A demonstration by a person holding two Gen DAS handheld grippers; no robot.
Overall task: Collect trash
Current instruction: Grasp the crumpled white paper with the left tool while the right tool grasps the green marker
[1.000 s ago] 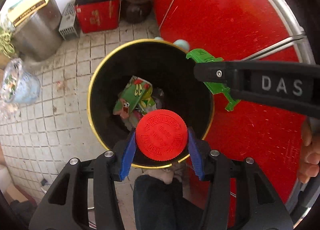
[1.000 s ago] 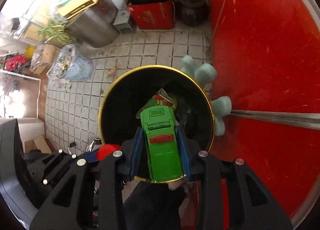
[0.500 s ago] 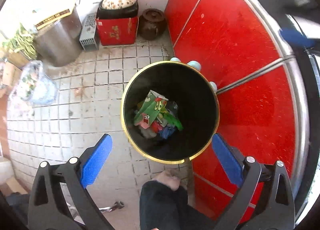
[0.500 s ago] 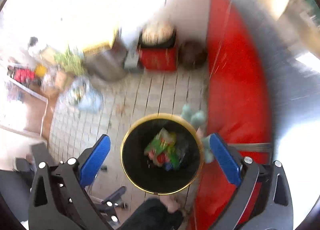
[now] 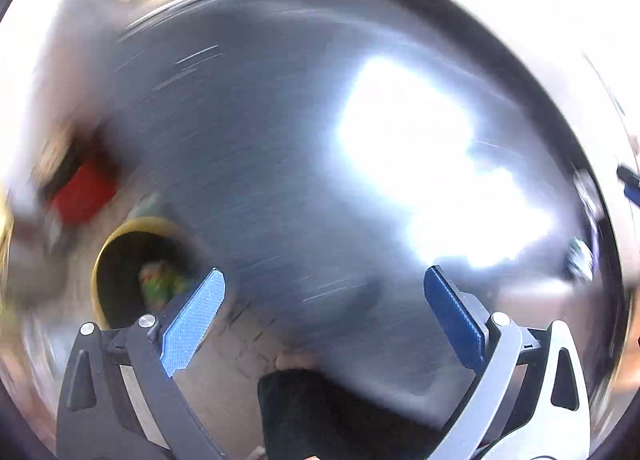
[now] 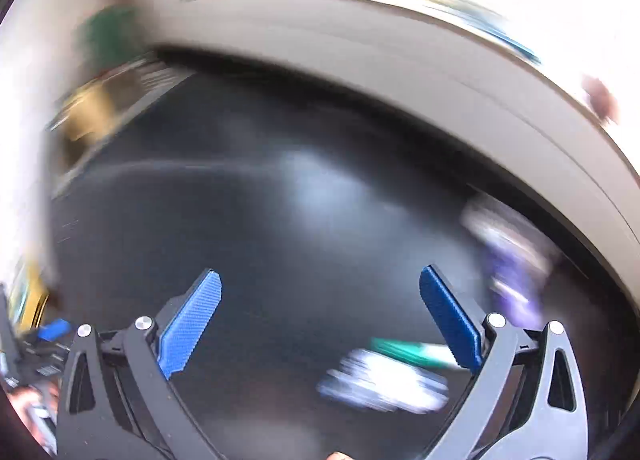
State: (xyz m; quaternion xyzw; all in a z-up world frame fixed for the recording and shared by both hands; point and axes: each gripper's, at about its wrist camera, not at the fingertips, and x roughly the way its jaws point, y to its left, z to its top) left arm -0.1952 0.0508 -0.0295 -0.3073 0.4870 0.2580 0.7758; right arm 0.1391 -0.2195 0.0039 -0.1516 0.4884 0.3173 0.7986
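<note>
Both views are smeared by motion. My left gripper (image 5: 323, 276) is open over a shiny steel tabletop (image 5: 280, 139), with nothing between its blue pads. The black trash bin with a yellow rim (image 5: 116, 256) sits low at the left, beyond the table edge, with green and red litter (image 5: 160, 284) inside. My right gripper (image 6: 320, 276) is open and empty above a dark tabletop (image 6: 240, 219). Blurred litter lies there: a white and blue piece (image 6: 384, 384), a green strip (image 6: 412, 352) and a purple piece (image 6: 516, 272).
A red box (image 5: 80, 195) stands on the floor behind the bin. A person's dark trouser leg (image 5: 320, 412) shows below the left gripper. The table's pale rim (image 6: 440, 71) curves across the top of the right wrist view. A blue pad of the other gripper (image 6: 54, 330) shows at lower left.
The left gripper let go of the red cap and the right gripper of the green toy car over the bin. Both opened wide, then rose and swung away over the tabletop.
</note>
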